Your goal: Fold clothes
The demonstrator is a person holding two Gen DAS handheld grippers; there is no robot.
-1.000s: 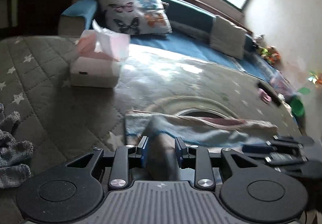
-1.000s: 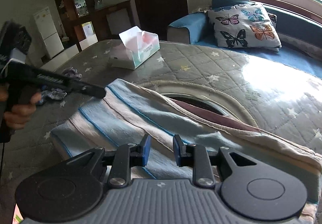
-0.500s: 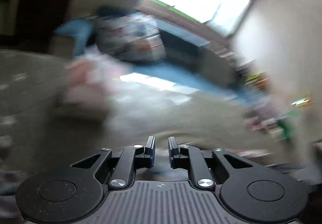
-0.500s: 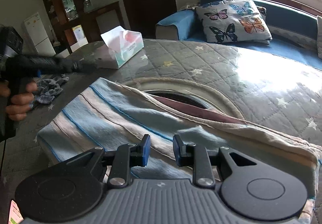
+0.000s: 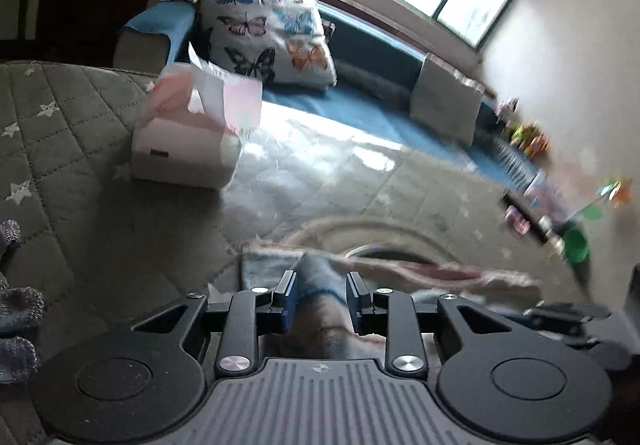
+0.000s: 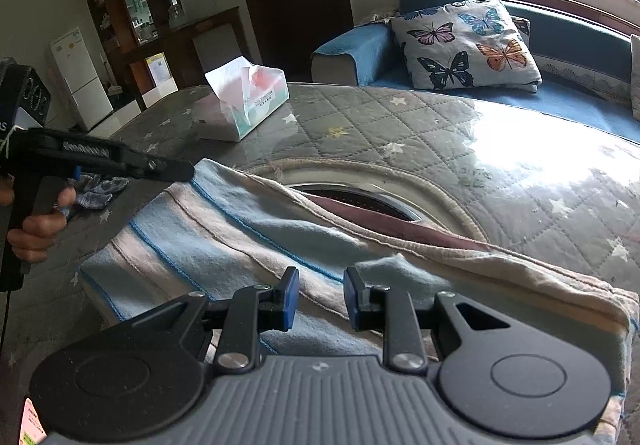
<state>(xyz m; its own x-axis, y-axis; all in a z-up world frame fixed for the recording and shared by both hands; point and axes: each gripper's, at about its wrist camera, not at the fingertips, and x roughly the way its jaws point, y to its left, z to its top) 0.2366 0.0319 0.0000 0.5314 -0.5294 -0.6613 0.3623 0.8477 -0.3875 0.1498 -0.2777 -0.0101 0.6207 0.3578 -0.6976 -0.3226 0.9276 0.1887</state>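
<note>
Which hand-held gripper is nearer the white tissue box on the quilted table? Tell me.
Left. The left hand-held gripper reaches the striped towel's far corner, toward the tissue box; the right hand-held gripper sits at its near edge.

Left hand-held gripper (image 5: 320, 297) reopened around striped cloth (image 5: 316, 277).

Left wrist view: taken from just behind the left tongs (image 5: 320, 295), low and close over the quilted worktop (image 5: 64, 133), facing the butterfly cushion (image 5: 268, 41) with the tissue box (image 5: 192, 137) in front of it. Right wrist view: taken from behind the right tongs (image 6: 318, 295), equally close and angled down, facing the same cushion (image 6: 464, 45) from further to one side. Both views share the cushion, the tissue box (image 6: 248, 101), the worktop (image 6: 400, 125) and the striped cloth (image 6: 224, 237) nearest the lenses.
</note>
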